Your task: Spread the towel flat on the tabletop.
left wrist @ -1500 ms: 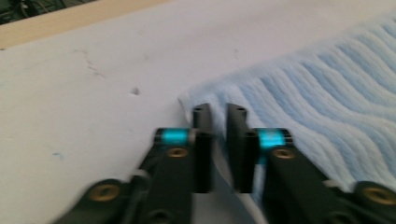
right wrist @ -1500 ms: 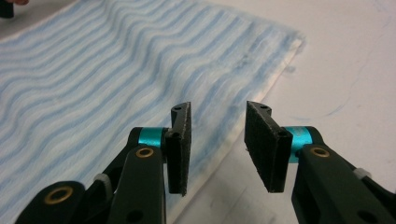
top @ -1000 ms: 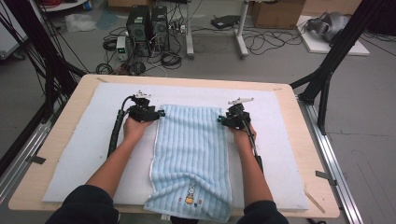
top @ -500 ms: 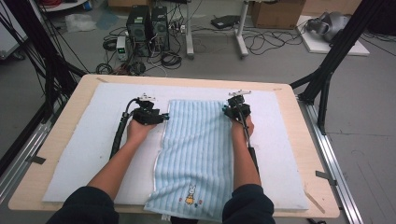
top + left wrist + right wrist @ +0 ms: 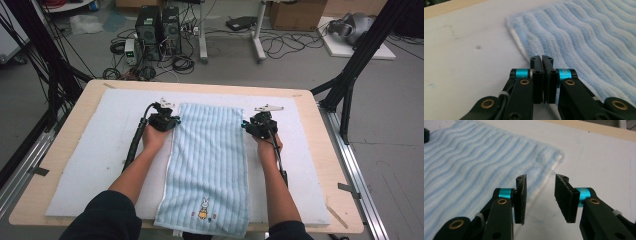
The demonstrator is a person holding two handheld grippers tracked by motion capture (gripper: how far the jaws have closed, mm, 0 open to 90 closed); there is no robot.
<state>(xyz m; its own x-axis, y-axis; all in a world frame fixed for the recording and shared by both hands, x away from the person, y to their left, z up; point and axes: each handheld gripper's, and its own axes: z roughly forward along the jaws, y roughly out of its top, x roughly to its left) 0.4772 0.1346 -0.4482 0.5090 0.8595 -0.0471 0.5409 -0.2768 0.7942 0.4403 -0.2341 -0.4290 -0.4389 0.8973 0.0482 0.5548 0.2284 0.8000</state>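
Note:
A light blue striped towel [image 5: 207, 160] lies flat along the white mat, with a small rabbit picture near its front end. My left gripper [image 5: 169, 121] rests at the towel's left edge near the far corner. Its jaws have just been closing and now stand together [image 5: 542, 58], their tips at the edge of the towel [image 5: 586, 37]; no cloth shows between the pads. My right gripper [image 5: 248, 125] is at the towel's right edge. Its jaws have just been opening and stand apart [image 5: 540, 178], the left pad over the towel's hem [image 5: 474, 157], the right pad over the mat.
The white mat [image 5: 100, 150] covers most of the wooden table [image 5: 50, 170]. Black cables trail from both grippers along the forearms. Beyond the far edge the floor holds computer cases [image 5: 155, 25], cables and boxes. Black frame legs stand at both sides.
The right hand has shifted slightly to the right, off the towel's edge. The left hand has stayed put. The towel lies as before.

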